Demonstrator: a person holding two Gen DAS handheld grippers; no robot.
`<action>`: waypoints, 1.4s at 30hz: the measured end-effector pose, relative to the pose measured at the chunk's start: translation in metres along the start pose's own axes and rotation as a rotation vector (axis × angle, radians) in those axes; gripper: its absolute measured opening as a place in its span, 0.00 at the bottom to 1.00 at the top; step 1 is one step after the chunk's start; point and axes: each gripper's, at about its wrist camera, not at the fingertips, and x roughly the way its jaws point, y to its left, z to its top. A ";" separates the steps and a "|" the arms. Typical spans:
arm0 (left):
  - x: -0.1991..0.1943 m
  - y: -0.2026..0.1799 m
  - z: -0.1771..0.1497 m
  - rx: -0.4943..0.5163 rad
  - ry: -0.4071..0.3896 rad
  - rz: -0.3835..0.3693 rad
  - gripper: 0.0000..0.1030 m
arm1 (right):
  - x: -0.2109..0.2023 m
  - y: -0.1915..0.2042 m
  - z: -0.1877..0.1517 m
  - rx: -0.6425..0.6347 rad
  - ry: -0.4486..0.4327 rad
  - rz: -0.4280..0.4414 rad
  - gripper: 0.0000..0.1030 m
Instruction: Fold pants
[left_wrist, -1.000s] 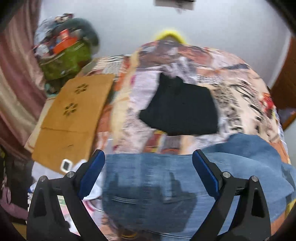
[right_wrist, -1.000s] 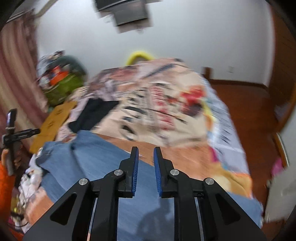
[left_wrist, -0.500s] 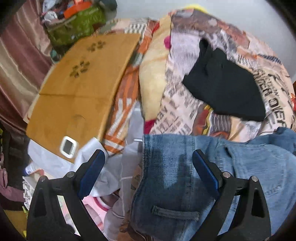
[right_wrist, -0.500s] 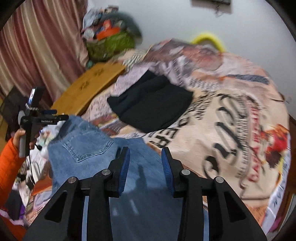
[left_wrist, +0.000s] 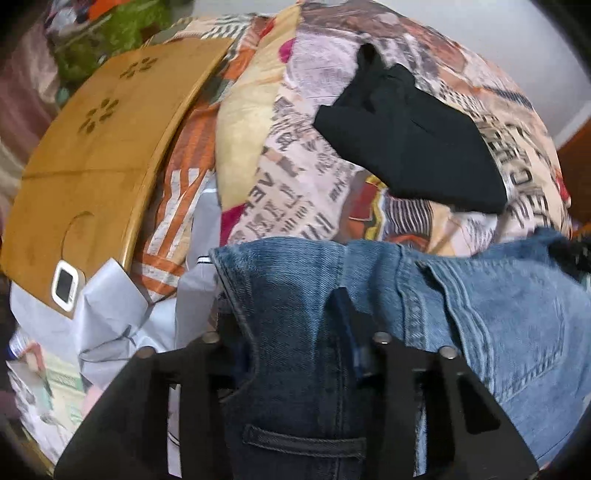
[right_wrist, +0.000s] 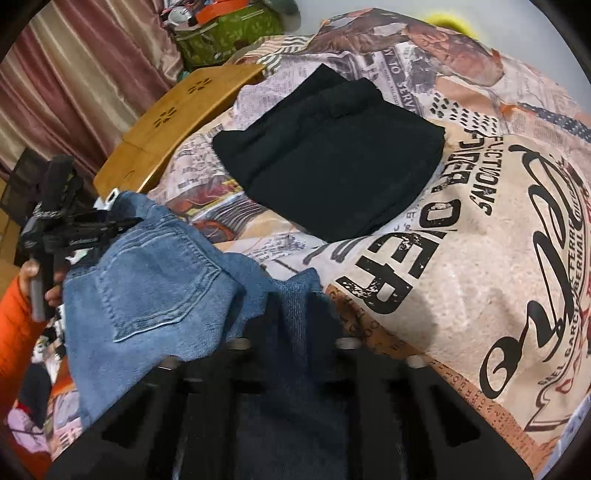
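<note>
left hand-held gripper (left_wrist: 291, 314) just clamped jeans (left_wrist: 509, 314) | right hand-held gripper (right_wrist: 293, 306) clamps jeans

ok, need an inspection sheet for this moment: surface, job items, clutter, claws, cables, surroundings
Surface: bed with printed bedspread.
Job's things: blue jeans, bunched at the near edge.
Clutter: folded black garment; wooden board; white paper.
Grippers: left claw has just been closing and pinches the jeans' waistband; right claw shut on jeans.
Cables: nothing seen.
Surroundings: curtain, green bag, white wall.
</note>
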 end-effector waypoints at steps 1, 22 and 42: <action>-0.003 -0.005 -0.002 0.028 -0.011 0.029 0.21 | -0.002 0.004 -0.001 -0.015 -0.022 -0.015 0.07; -0.069 0.051 -0.016 -0.075 -0.116 0.240 0.65 | -0.022 0.043 0.039 -0.104 -0.102 -0.081 0.16; -0.109 -0.008 -0.112 -0.115 -0.068 0.047 0.85 | -0.140 0.025 -0.137 0.058 -0.231 -0.181 0.53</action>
